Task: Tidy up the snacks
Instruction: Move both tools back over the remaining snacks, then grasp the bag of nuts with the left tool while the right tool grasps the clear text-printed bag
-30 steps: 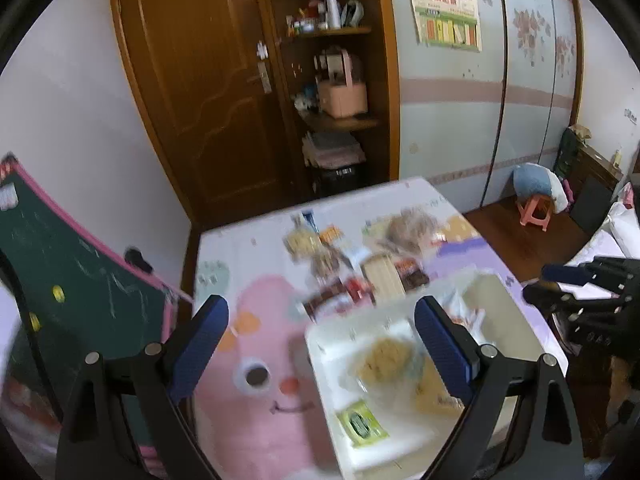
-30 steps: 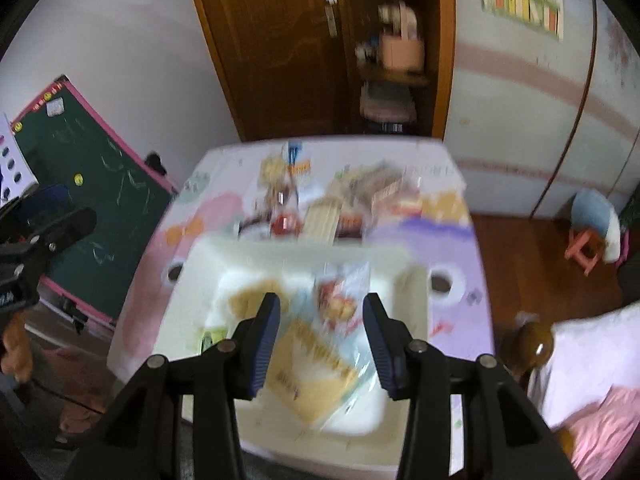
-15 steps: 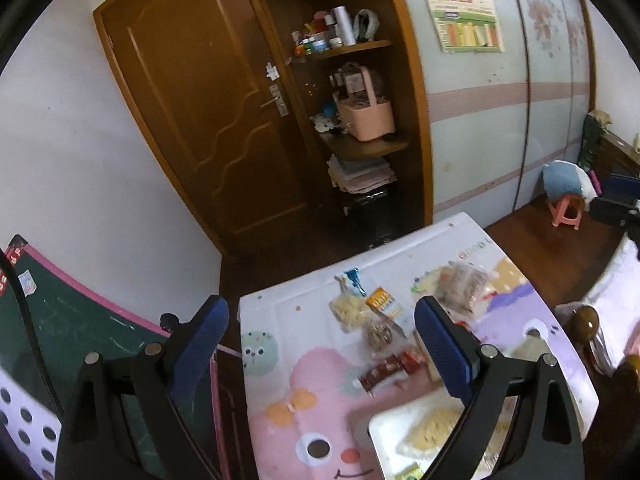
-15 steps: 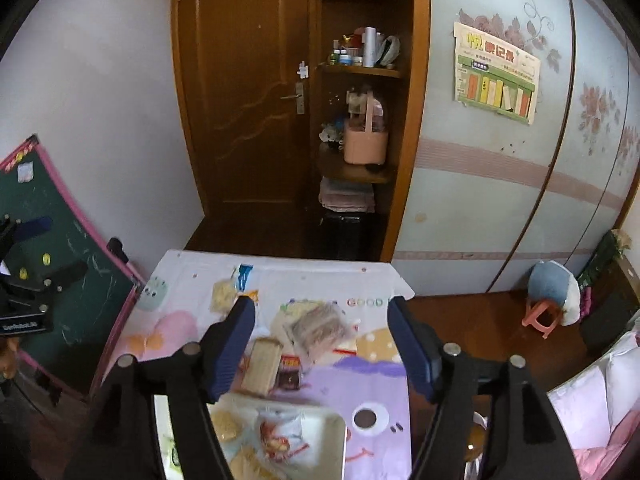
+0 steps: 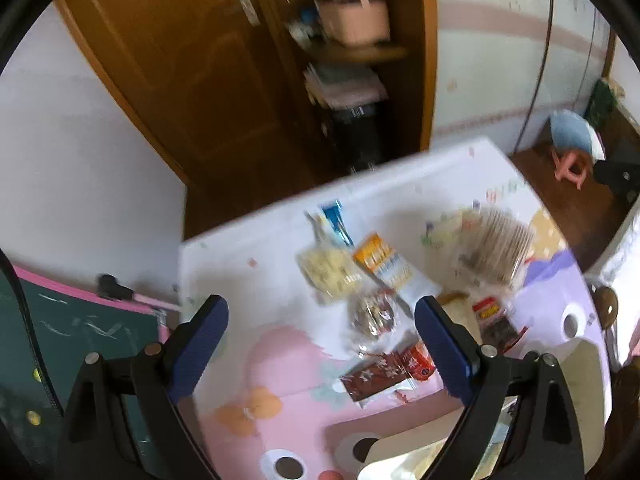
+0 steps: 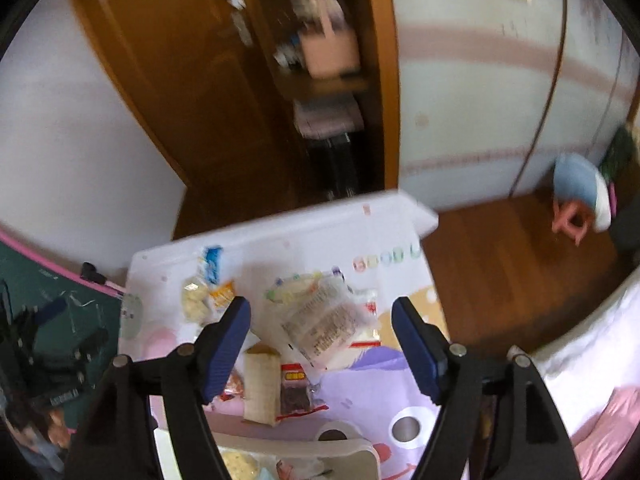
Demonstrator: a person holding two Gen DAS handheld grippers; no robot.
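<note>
- Blue-padded fingers of the left gripper (image 5: 320, 344) spread wide, nothing between them, above the snack packets.
- Right gripper (image 6: 320, 340) fingers opening, nothing gripped.
- Snack packets (image 5: 372, 276) lie scattered mid-desk; a clear biscuit bag (image 6: 328, 324) under the right gripper.
- White tray (image 6: 352, 450) at the desk's (image 5: 240, 256) near edge, some snacks inside.
</note>
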